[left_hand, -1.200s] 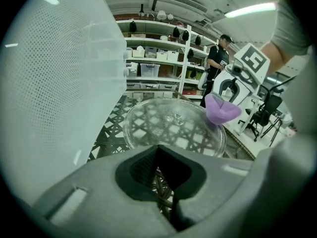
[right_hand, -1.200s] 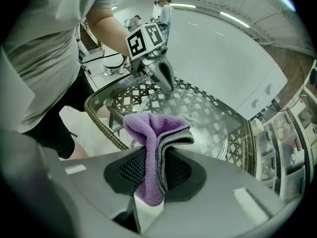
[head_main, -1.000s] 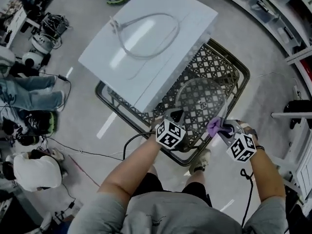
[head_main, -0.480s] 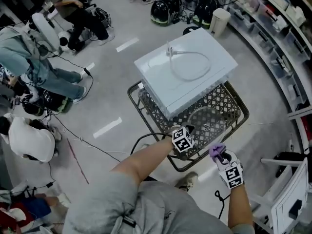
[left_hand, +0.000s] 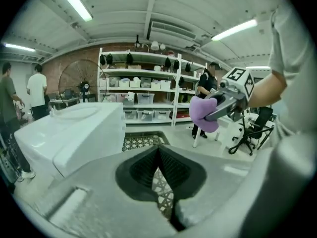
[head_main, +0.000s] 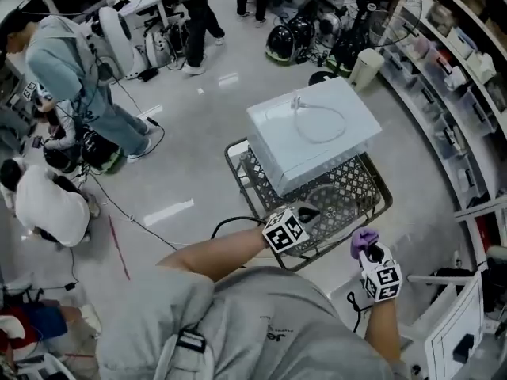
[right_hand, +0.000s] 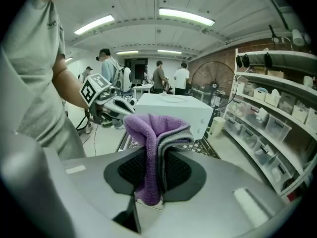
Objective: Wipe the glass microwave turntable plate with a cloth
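The glass turntable plate (head_main: 339,195) shows faintly over the mesh cart (head_main: 240,167), in front of the white microwave (head_main: 313,133). My left gripper (head_main: 306,212) sits at the plate's near-left rim. In the left gripper view its pads (left_hand: 159,175) are closed together, with only a thin slit of pale glass and mesh between them. My right gripper (right_hand: 158,157) is shut on a folded purple cloth (right_hand: 156,133). In the head view the cloth (head_main: 364,242) hangs just off the cart's near-right corner, apart from the plate.
Shelves with bins (head_main: 444,46) curve along the right side. People (head_main: 71,62) stand and crouch at the left among cables (head_main: 135,212) and gear on the floor. A white cord (head_main: 317,121) lies looped on the microwave's top. A standing fan (right_hand: 213,86) is behind the microwave.
The head view has pulled back and up, so the cart looks smaller. My right gripper with the cloth has come off the plate toward me. The left gripper stays at the rim.
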Demonstrator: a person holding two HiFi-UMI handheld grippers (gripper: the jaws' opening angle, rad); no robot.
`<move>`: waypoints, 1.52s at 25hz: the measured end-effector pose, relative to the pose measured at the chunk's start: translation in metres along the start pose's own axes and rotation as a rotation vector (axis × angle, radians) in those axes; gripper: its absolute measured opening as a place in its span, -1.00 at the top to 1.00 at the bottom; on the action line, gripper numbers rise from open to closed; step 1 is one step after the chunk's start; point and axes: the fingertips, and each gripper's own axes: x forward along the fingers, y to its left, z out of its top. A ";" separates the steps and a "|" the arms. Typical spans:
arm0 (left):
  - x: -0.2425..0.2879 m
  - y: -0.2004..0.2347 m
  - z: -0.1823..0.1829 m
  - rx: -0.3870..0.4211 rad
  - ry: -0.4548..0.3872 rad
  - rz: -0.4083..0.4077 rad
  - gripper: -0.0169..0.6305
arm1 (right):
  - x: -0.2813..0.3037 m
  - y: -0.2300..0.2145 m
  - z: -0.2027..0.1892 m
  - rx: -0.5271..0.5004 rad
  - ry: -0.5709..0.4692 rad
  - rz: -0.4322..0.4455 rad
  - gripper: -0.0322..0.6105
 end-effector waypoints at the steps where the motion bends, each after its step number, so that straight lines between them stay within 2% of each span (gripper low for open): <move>1: -0.019 0.004 0.008 -0.004 -0.030 0.012 0.95 | -0.001 0.005 0.012 -0.002 -0.015 -0.004 0.59; 4: -0.051 0.007 0.046 -0.024 -0.128 0.012 0.95 | -0.020 0.001 0.039 0.027 -0.065 -0.044 0.59; 9: -0.064 0.001 0.117 -0.054 -0.261 -0.020 0.95 | -0.057 -0.037 0.071 0.139 -0.178 -0.096 0.59; 12: -0.067 -0.006 0.141 -0.091 -0.318 -0.040 0.95 | -0.074 -0.052 0.082 0.189 -0.246 -0.105 0.59; 17: -0.073 -0.026 0.181 -0.116 -0.383 -0.080 0.95 | -0.113 -0.061 0.100 0.214 -0.331 -0.120 0.59; 21: -0.071 -0.036 0.194 -0.107 -0.394 -0.099 0.95 | -0.126 -0.064 0.105 0.240 -0.376 -0.116 0.59; 38: -0.089 -0.039 0.190 -0.118 -0.416 -0.078 0.95 | -0.131 -0.059 0.115 0.219 -0.400 -0.116 0.59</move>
